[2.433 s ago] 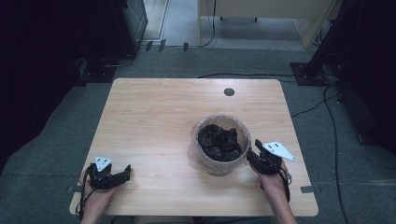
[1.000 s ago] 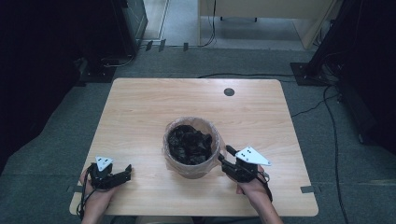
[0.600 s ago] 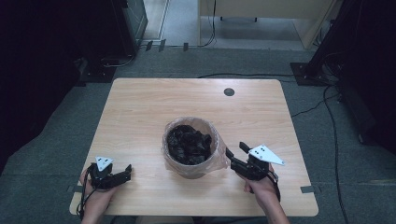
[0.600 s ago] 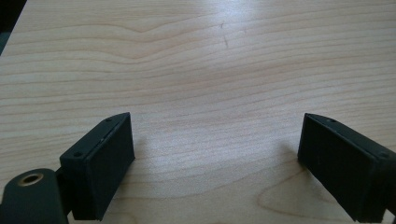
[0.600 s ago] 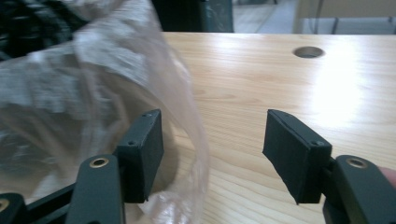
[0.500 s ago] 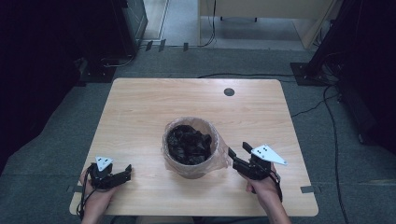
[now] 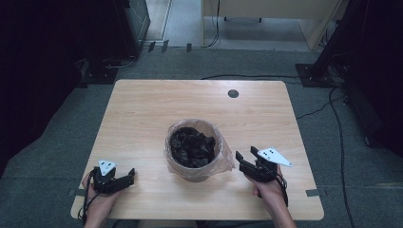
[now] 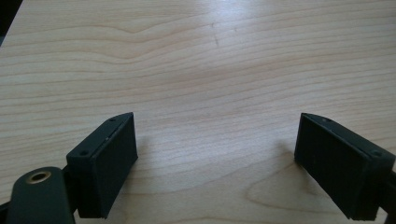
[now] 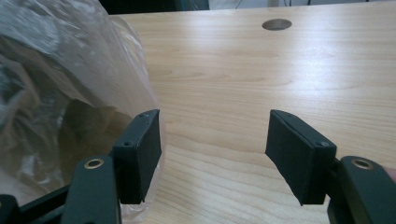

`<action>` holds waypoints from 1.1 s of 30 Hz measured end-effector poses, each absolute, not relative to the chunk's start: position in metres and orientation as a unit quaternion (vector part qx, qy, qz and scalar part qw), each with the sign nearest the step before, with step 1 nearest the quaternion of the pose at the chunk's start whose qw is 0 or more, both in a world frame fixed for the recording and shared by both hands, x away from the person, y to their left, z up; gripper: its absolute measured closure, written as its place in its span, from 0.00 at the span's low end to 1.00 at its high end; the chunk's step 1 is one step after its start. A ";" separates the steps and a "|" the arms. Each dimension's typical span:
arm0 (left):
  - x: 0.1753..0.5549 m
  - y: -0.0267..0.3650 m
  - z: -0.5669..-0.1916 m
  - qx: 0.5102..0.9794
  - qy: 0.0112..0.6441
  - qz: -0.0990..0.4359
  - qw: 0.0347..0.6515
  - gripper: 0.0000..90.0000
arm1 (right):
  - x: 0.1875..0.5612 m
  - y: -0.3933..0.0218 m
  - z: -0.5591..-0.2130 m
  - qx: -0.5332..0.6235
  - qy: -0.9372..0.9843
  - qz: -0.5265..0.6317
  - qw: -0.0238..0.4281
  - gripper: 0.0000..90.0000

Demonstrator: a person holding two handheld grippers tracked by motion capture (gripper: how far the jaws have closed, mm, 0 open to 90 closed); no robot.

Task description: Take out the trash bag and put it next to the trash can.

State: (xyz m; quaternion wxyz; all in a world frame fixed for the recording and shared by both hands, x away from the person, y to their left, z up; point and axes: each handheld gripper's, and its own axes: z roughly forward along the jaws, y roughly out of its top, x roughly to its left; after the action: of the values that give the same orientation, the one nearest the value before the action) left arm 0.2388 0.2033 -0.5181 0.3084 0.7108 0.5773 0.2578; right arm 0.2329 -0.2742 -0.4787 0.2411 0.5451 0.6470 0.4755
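Since the earliest frame, the bin (image 7: 194, 151) has been shifted from the right half of the table (image 7: 142, 109) toward its middle, and the right gripper (image 7: 246, 160) has been drawn back from the bin's side toward the right. Its jaws have just been opening, and nothing is seen between them apart from bare wood.

The light wooden table is seen from above, with a dark round grommet hole (image 7: 233, 93) near its far edge. The bin is found near the table's centre, a little toward the near edge, standing upright. It is lined with a clear plastic bag (image 9: 70, 84) whose rim is folded over the outside, and it is filled with crumpled black material (image 7: 192, 146).

The right gripper is held just beside the bin's right side, pointed toward it. In the right gripper view its jaws are shown moderately wide apart, and one pad (image 9: 140, 154) is seen right against the loose plastic of the bag; whether it is touched cannot be told.

The left gripper (image 7: 131, 174) is kept at the near left corner of the table, well apart from the bin. Its jaws are spread wide over bare wood, with nothing held.
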 end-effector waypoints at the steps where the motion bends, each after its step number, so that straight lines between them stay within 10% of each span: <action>1: 0.238 0.200 -0.518 0.711 0.576 0.255 0.313 0.14 | 0.233 -0.275 -0.480 0.547 0.647 0.473 0.242 0.40; 33: 0.242 0.091 -0.505 0.763 0.487 0.238 0.353 0.14 | 0.224 -0.252 -0.517 0.565 0.691 0.388 0.230 0.32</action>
State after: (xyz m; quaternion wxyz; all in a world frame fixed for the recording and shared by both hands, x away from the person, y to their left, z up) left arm 0.2420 0.0914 -0.5050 0.3527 0.7626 0.4872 0.2382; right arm 0.2236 -0.2518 -0.5172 0.2298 0.5649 0.6909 0.3884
